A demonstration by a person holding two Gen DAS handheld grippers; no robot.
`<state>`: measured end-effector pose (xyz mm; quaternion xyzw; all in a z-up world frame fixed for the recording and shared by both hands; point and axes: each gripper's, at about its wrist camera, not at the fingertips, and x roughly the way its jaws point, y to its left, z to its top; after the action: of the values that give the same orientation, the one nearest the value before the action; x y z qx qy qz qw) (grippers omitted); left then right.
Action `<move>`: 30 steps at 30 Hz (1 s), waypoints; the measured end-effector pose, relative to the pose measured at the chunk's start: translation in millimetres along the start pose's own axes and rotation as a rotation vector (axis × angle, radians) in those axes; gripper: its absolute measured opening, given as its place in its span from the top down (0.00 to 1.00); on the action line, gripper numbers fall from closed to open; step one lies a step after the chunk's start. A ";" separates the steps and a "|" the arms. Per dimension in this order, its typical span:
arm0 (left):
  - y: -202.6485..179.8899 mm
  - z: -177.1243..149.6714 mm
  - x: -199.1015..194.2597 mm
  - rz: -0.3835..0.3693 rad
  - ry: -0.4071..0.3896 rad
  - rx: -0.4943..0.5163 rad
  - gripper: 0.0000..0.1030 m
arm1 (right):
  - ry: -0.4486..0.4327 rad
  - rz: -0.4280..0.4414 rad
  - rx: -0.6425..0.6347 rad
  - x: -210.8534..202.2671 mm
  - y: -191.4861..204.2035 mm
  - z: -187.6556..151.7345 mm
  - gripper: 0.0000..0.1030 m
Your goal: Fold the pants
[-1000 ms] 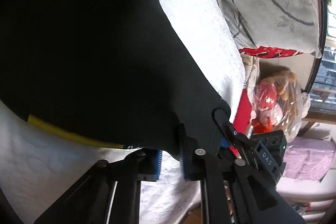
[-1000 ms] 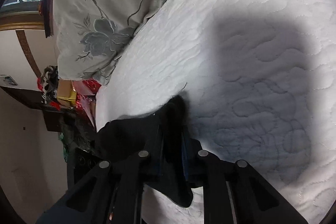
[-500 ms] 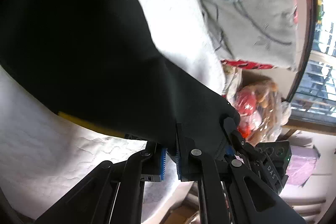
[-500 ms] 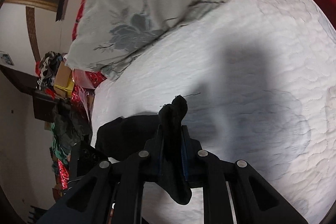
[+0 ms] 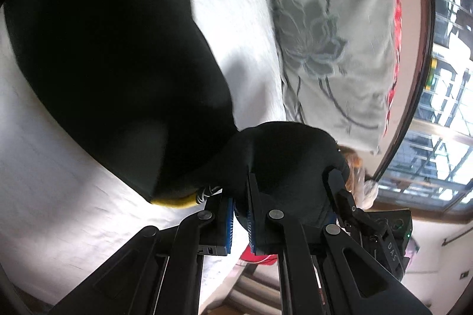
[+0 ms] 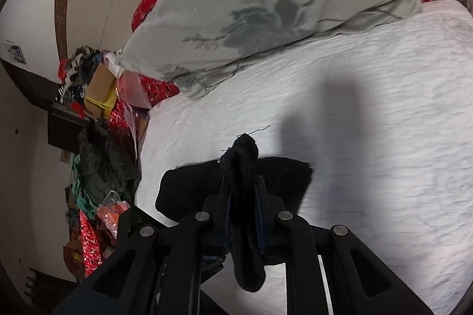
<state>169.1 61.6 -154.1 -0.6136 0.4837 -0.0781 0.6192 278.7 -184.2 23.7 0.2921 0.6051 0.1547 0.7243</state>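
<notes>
Black pants (image 5: 112, 55) with a yellow trim (image 5: 174, 201) lie spread on the white quilted bed (image 5: 44, 182). My left gripper (image 5: 240, 214) is shut on an edge of the pants and lifts it, so the cloth bulges over the right finger. My right gripper (image 6: 243, 214) is shut on another bunched edge of the pants (image 6: 242, 164), which sticks up between the fingers and hangs below them. A black fold (image 6: 189, 188) trails behind on the bed (image 6: 369, 137).
A grey flowered pillow (image 5: 331, 28) lies at the bed's head, also in the right wrist view (image 6: 266, 4). Red cloth and bags (image 6: 100, 167) are piled beside the bed. A window with bars (image 5: 443, 123) is at the right.
Both grippers have lifted their held edges of the pants and swung toward the pillow. The cloth near the left gripper has folded over on itself.
</notes>
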 end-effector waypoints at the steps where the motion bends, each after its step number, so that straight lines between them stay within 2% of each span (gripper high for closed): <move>1: 5.8 2.3 -6.0 -0.002 0.001 -0.008 0.94 | 0.007 -0.004 -0.001 8.2 5.7 -1.0 0.87; 9: 49.9 35.0 -33.3 -0.017 0.014 -0.121 0.94 | 0.073 -0.059 0.005 78.5 36.8 -9.1 0.86; 16: 60.5 48.5 -50.2 -0.029 0.032 -0.172 0.89 | 0.106 -0.092 -0.013 127.5 66.1 -17.4 0.78; 17: 59.4 48.7 -55.6 -0.012 0.023 -0.169 0.84 | 0.111 -0.089 -0.014 132.5 68.4 -18.3 0.74; 18: 58.2 48.5 -64.1 0.015 0.003 -0.161 0.73 | 0.115 -0.091 -0.015 138.1 71.6 -19.7 0.72; 20: 55.8 49.2 -86.6 0.055 -0.057 -0.148 0.58 | 0.108 -0.111 -0.020 143.6 76.3 -21.9 0.65; 21: 54.4 49.9 -96.8 0.067 -0.083 -0.141 0.54 | 0.105 -0.111 -0.023 144.0 77.8 -22.0 0.65; 25: 43.2 57.9 -129.5 0.094 -0.148 -0.076 0.53 | 0.083 -0.077 -0.014 136.5 82.4 -24.5 0.65; 28: 25.8 54.4 -144.7 0.117 -0.175 0.037 0.51 | 0.018 0.000 -0.011 109.1 87.4 -28.5 0.65; 29: 17.8 52.6 -147.4 0.120 -0.177 0.091 0.47 | -0.007 0.031 -0.003 97.1 86.3 -31.1 0.62; 30: 9.7 50.8 -149.7 0.125 -0.183 0.151 0.37 | -0.033 0.063 0.008 84.6 83.4 -34.9 0.60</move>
<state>121.7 202.0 -98.0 -0.5385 0.4554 -0.0194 0.7087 274.3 -61.9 4.6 0.3163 0.5841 0.1703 0.7279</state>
